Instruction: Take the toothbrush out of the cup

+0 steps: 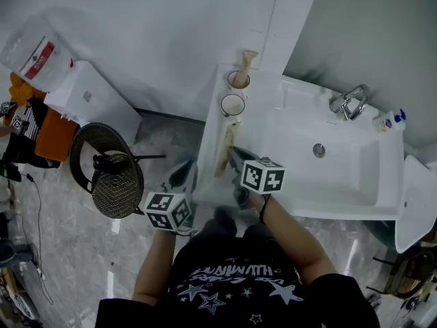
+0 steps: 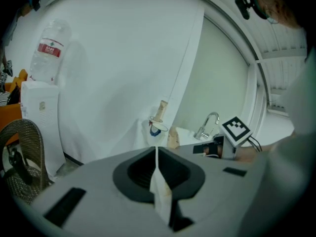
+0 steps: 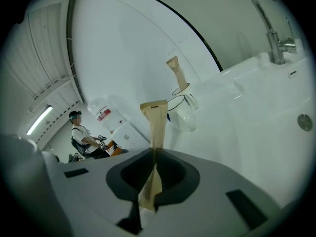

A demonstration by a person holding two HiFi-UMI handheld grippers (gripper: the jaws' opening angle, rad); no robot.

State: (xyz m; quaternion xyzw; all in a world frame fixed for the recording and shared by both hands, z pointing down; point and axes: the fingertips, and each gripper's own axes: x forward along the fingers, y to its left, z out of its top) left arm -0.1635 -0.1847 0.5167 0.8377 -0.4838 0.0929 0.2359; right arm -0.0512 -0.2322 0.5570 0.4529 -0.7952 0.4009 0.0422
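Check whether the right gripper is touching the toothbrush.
Touching. In the right gripper view, the right gripper is pinched shut on the wrapped toothbrush, which sticks up between its jaws.

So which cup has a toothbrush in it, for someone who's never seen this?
Start at the white sink and follow the ledge along its left side. Two cups stand there; it is the far cup, nearest the wall, with a tan wrapped toothbrush sticking out, while the near cup is empty.

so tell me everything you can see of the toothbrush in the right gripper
The toothbrush is wrapped in a long, flat, tan, paper-looking sleeve with a zigzag-cut top edge. The right gripper is shut on its lower part, and it stands nearly straight out of the jaws over the white sink ledge.
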